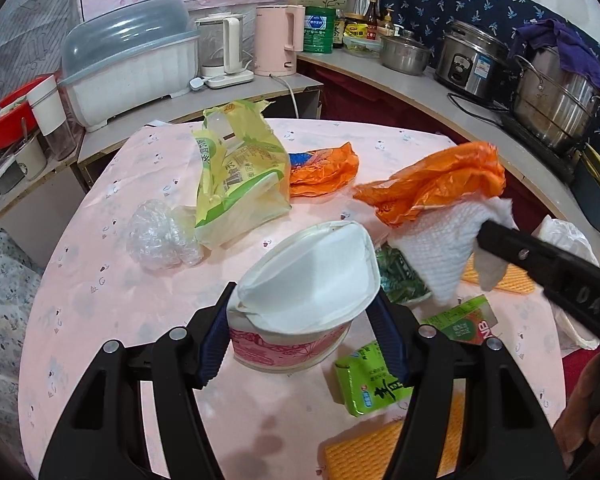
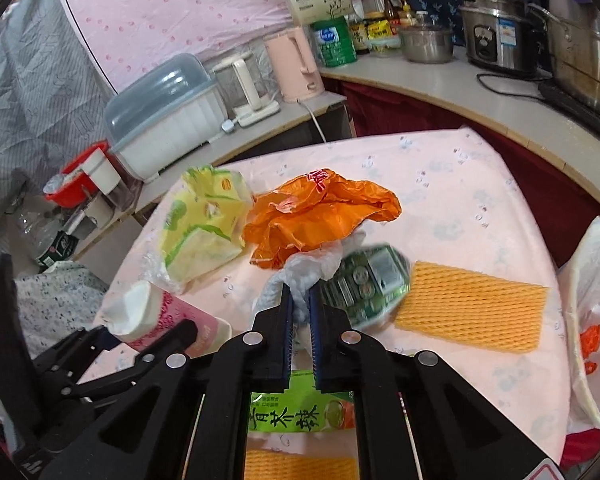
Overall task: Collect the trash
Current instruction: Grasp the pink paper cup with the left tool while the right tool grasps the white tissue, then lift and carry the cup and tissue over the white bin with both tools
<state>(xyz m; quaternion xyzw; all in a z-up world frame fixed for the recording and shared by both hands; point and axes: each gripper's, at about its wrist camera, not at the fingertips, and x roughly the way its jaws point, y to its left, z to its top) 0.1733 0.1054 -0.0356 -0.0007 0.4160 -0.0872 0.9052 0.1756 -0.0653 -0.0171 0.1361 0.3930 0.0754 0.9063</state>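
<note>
My left gripper [image 1: 302,300] is shut on a squashed pink paper cup [image 1: 300,332] with a white inside, held above the pink tablecloth [image 1: 140,320]. The cup [image 2: 156,316] also shows at lower left in the right wrist view. My right gripper [image 2: 300,294] is shut on a crumpled white paper towel [image 2: 300,276], which hangs as a cone [image 1: 432,248] in the left wrist view. An orange plastic bag [image 2: 320,212] lies against the towel's far end. A crushed green can [image 2: 364,284] sits just right of the towel. A green carton [image 2: 296,408] lies under the right gripper.
On the table lie a yellow-green bag [image 1: 240,172], a second orange bag [image 1: 324,172], clear plastic wrap [image 1: 156,236] and orange foam netting [image 2: 472,308]. A white plastic bag [image 2: 596,320] hangs at the right edge. Counters with kettles [image 1: 276,40] and pots [image 1: 556,100] ring the far side.
</note>
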